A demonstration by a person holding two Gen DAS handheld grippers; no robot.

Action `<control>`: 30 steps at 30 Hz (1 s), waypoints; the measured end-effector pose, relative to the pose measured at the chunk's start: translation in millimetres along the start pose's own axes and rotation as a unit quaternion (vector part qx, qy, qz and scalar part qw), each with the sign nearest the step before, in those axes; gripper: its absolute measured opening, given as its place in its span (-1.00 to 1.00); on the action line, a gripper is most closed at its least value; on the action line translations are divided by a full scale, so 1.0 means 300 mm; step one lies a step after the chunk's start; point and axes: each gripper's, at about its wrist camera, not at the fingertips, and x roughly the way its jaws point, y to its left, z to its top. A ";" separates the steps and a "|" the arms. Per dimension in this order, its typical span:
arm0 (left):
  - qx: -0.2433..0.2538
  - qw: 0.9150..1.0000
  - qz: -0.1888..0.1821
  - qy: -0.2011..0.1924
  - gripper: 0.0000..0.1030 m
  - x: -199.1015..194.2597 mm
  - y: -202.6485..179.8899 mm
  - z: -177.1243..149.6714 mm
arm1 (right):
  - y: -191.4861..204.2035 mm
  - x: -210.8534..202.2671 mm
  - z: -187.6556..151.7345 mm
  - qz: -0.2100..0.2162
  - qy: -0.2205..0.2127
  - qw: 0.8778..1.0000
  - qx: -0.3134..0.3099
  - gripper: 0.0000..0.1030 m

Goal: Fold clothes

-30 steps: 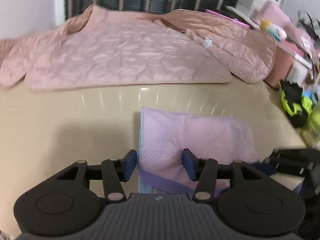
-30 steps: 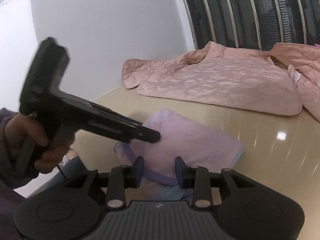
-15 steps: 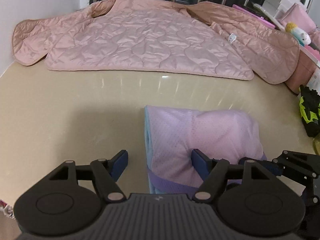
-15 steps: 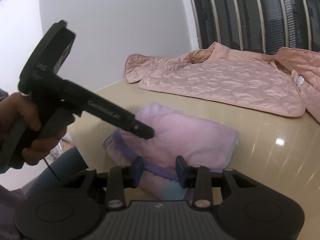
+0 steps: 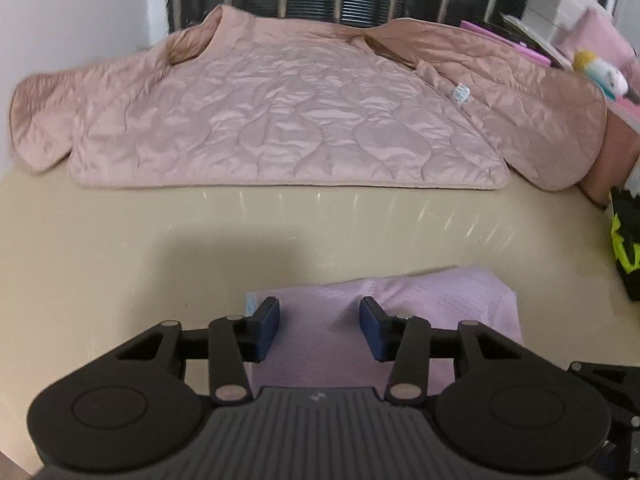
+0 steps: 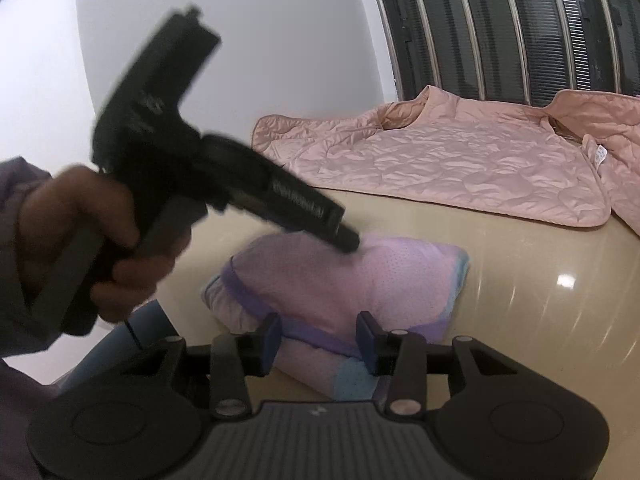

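Left wrist view: the left gripper [image 5: 319,320] hangs over the folded lilac garment [image 5: 440,304] at six o'clock on the beige table [image 5: 120,248], jaws apart and just narrowed, cloth between them unpinched. A pink quilted jacket [image 5: 280,120] lies at twelve.

Right wrist view: the right gripper [image 6: 318,338] straddles the garment's purple hem [image 6: 304,332], jaws apart and just widening. Best press the bundle flat, evenly, before letting go.

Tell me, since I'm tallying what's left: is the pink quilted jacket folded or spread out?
Spread out. The pink quilted jacket lies flat along the far edge of the table, one sleeve out to the side.
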 end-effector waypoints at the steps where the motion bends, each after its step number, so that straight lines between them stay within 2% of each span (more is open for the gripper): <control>1: -0.002 1.000 -0.001 0.002 -0.09 0.001 0.010 0.001 | 0.000 0.001 0.000 0.000 0.000 1.000 0.001 -0.21; 8: -0.030 1.000 -0.003 -0.008 -0.01 -0.028 0.057 -0.012 | 0.007 -0.003 0.006 -0.001 -0.003 1.000 0.002 -0.14; 11: -0.058 0.998 0.007 -0.040 -0.01 -0.083 0.086 -0.009 | 0.001 -0.045 0.018 -0.005 -0.037 0.999 0.009 -0.14; 13: -0.067 0.996 0.032 -0.056 0.04 -0.123 0.098 -0.016 | -0.011 -0.089 0.029 -0.013 -0.075 0.997 0.023 -0.04; 17: -0.062 0.996 0.048 -0.043 0.31 -0.164 0.079 -0.047 | -0.048 -0.123 0.044 -0.047 -0.116 0.990 0.065 0.22; 19: -0.051 0.997 0.046 -0.041 0.48 -0.177 0.054 -0.069 | -0.062 -0.111 0.047 -0.063 -0.108 0.989 0.079 0.24; 21: -0.038 0.997 0.048 -0.036 0.54 -0.175 0.031 -0.083 | -0.066 -0.100 0.045 -0.078 -0.101 0.988 0.082 0.28; 30: -0.001 0.997 0.070 -0.013 0.60 -0.137 -0.019 -0.118 | -0.062 -0.047 0.020 -0.091 -0.062 0.991 0.079 0.34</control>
